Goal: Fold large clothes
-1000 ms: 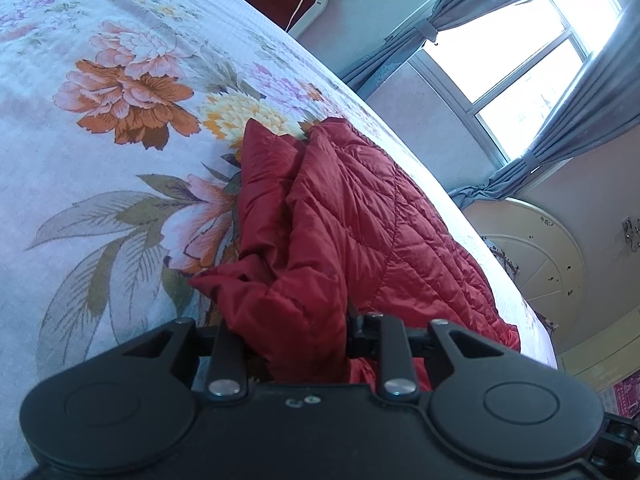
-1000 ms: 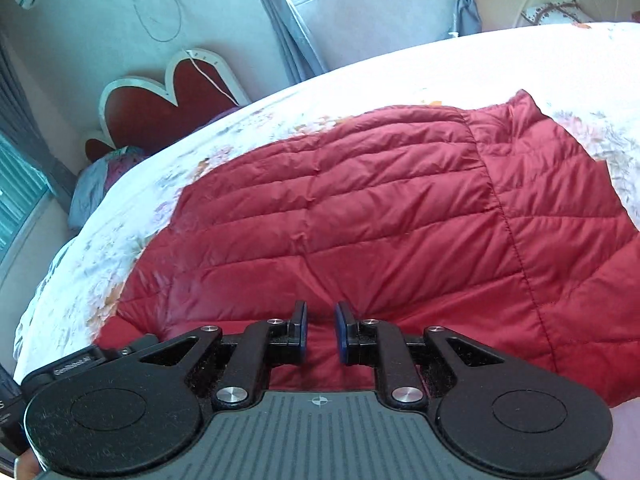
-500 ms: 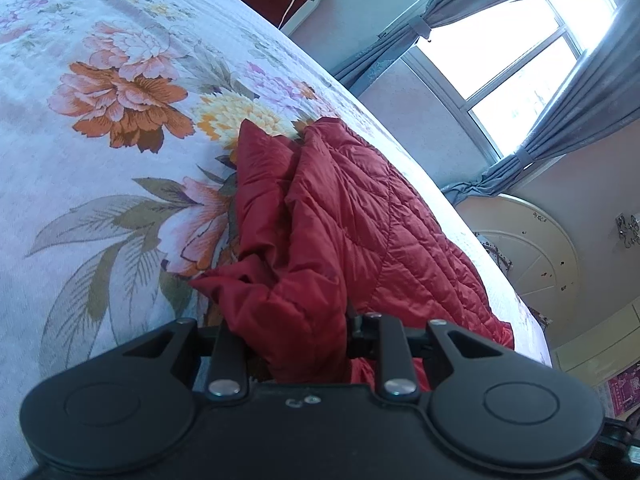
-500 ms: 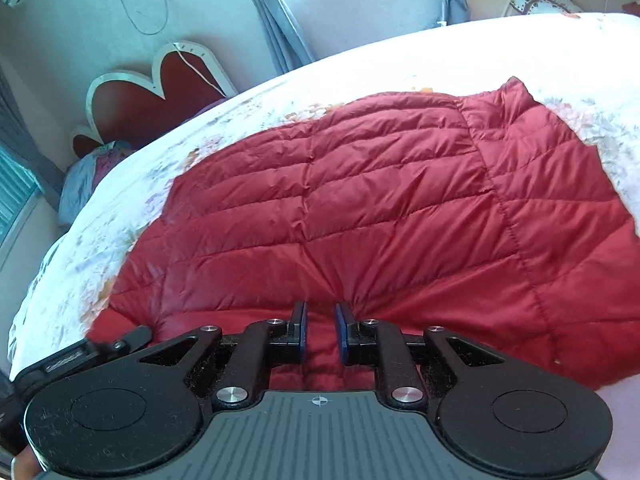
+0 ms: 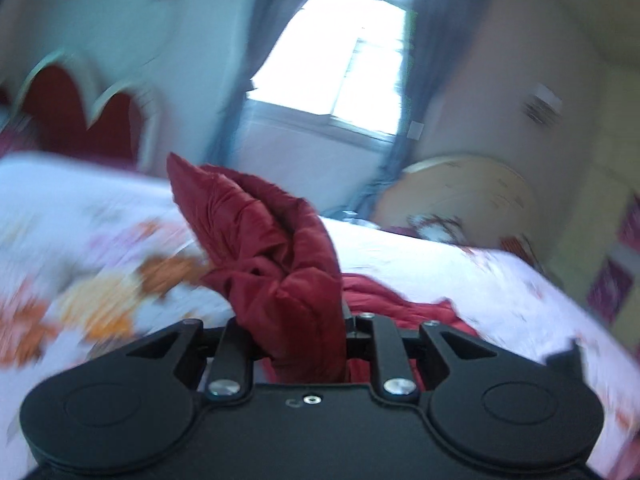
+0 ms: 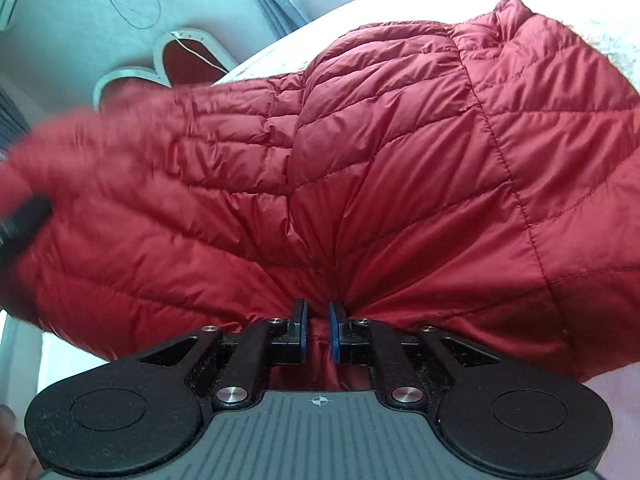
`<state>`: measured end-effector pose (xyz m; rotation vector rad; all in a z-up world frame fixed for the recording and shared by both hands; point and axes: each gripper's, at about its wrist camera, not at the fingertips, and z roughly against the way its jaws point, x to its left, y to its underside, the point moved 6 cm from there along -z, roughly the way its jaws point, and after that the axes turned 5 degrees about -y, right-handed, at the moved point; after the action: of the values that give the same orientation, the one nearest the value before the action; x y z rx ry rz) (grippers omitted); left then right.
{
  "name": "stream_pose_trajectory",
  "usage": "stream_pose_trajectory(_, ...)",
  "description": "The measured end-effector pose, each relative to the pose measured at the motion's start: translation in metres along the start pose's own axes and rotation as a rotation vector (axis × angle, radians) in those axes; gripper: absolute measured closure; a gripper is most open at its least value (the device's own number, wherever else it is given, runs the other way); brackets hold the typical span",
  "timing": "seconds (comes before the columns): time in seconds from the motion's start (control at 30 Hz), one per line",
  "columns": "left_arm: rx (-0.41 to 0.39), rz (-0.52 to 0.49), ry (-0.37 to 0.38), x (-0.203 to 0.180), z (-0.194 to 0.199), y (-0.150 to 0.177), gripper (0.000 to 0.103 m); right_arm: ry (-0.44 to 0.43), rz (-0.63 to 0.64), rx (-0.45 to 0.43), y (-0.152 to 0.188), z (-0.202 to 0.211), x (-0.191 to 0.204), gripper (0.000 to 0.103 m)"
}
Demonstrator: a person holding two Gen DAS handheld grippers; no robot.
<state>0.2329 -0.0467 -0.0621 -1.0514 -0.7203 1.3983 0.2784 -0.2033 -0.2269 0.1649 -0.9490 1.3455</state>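
Note:
A red quilted puffer jacket (image 6: 400, 152) lies spread on a bed with a floral sheet (image 5: 100, 280). My left gripper (image 5: 298, 320) is closing on a thick bunch of the jacket (image 5: 280, 264), which rises from its jaws in a tall fold above the bed. My right gripper (image 6: 318, 320) is closing too, its blue-padded fingers (image 6: 303, 328) pinching the jacket's near edge, with fabric puckered between them. At the left of the right wrist view, part of the jacket is raised and blurred, with a dark gripper part (image 6: 20, 220) beside it.
A red heart-shaped headboard (image 5: 80, 120) stands at the bed's far end. A bright window (image 5: 340, 60) with grey curtains is behind it. A round cream piece of furniture (image 5: 472, 196) sits beyond the bed at right. Bare sheet (image 5: 500, 292) shows right of the jacket.
My left gripper has lifted and rolled with its bunch of jacket, so the view now faces the window. The right gripper has sunk onto the jacket's edge and narrowed on it; the jacket's left side has risen.

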Motion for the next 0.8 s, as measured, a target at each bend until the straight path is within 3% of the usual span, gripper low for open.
stream_pose_trajectory(0.13,0.027,-0.105,0.058,-0.063,-0.010,0.002,0.083,-0.084,-0.078,0.032,-0.009,0.012,-0.019,0.097)
stream_pose_trajectory(0.23,0.069,-0.164,0.085,-0.096,-0.021,0.013,0.083,-0.125,-0.129,-0.071,-0.027,0.050,-0.039,0.097)
stream_pose_trajectory(0.47,0.230,-0.243,0.173,-0.148,-0.067,0.050,0.083,-0.039,-0.253,-0.247,-0.052,0.139,-0.123,0.097)
stream_pose_trajectory(0.57,0.327,-0.271,0.239,-0.158,-0.084,0.072,0.079,-0.017,-0.316,-0.285,-0.052,0.159,-0.147,0.097)
stream_pose_trajectory(0.6,0.344,-0.267,0.260,-0.161,-0.087,0.077,0.074,-0.010,-0.331,-0.294,-0.052,0.164,-0.153,0.096)
stream_pose_trajectory(0.63,0.366,-0.255,0.283,-0.162,-0.089,0.081,0.061,0.004,-0.342,-0.302,-0.053,0.168,-0.156,0.096)
stream_pose_trajectory(0.67,0.380,-0.246,0.311,-0.163,-0.088,0.083,0.051,0.026,-0.351,-0.309,-0.054,0.171,-0.159,0.088)
stream_pose_trajectory(0.7,0.385,-0.230,0.353,-0.165,-0.084,0.084,0.025,0.057,-0.354,-0.318,-0.054,0.176,-0.161,0.038)
stream_pose_trajectory(0.73,0.386,-0.216,0.396,-0.165,-0.077,0.083,0.016,0.080,-0.343,-0.351,-0.056,0.183,-0.161,0.014)
stream_pose_trajectory(0.77,0.377,-0.205,0.427,-0.164,-0.068,0.081,0.020,0.074,-0.313,-0.402,-0.058,0.192,-0.158,0.007)
stream_pose_trajectory(0.8,0.365,-0.185,0.448,-0.160,-0.059,0.076,0.036,0.056,-0.277,-0.420,-0.061,0.200,-0.151,0.007)
